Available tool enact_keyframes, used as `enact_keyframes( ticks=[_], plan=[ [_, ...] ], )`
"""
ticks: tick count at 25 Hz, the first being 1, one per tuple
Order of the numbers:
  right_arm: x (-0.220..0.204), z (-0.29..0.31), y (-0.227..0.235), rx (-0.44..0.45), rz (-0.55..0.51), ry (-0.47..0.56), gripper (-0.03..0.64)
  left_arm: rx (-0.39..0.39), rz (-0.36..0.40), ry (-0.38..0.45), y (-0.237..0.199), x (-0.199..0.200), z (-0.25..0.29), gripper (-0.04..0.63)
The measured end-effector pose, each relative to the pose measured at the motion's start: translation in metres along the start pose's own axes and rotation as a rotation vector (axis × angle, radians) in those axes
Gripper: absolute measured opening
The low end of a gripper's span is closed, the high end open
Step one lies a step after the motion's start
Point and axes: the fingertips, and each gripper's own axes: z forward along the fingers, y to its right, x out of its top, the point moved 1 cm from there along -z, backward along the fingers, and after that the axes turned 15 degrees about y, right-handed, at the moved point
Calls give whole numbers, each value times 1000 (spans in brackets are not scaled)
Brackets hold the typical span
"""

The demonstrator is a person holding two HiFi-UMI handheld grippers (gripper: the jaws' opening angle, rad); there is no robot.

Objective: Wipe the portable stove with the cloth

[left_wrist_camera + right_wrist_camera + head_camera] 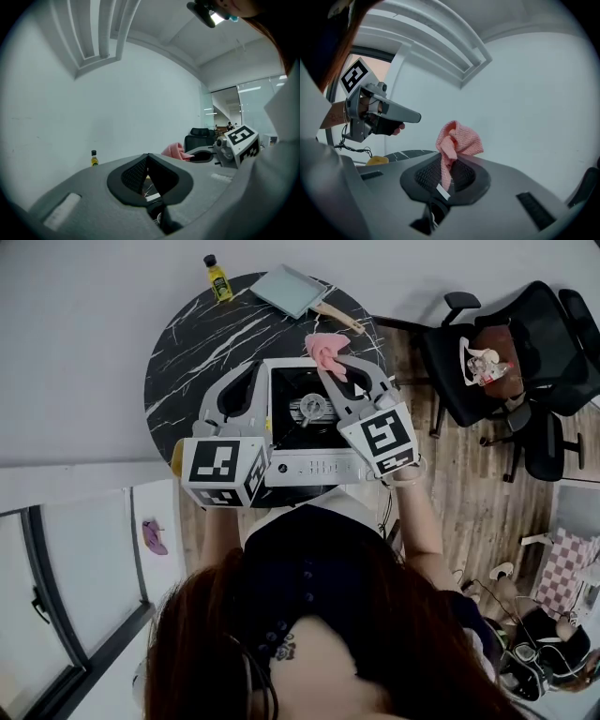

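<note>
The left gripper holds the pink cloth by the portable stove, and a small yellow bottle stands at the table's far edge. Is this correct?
Only the side is wrong: the right gripper holds the pink cloth, as the right gripper view shows; the left gripper is shut on nothing. The portable stove and yellow bottle are as you say.

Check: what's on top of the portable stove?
Only the burner shows on the black top of the stove. The left gripper and the right gripper, shut on the pink cloth near the far edge, hang above it and cover the top's sides.
</note>
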Motion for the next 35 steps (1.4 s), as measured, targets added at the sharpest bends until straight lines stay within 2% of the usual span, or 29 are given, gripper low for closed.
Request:
enact_keyframes(
  ticks=[13,27,32,35],
  plan=[
    [-47,34,9,176,-70,-81,38,81,-8,-60,-23,-25,10,12],
    [-105,71,4,426,-151,-147,38,158,-32,-134,-37,-54,14,12],
    [-125,85,-2,512,-124,-143,38,183,-36,-148,-39,-64,13,12],
    [-136,92,-5,557,-146,-158,38,193,-40,-162,-40,-70,12,12]
  ],
)
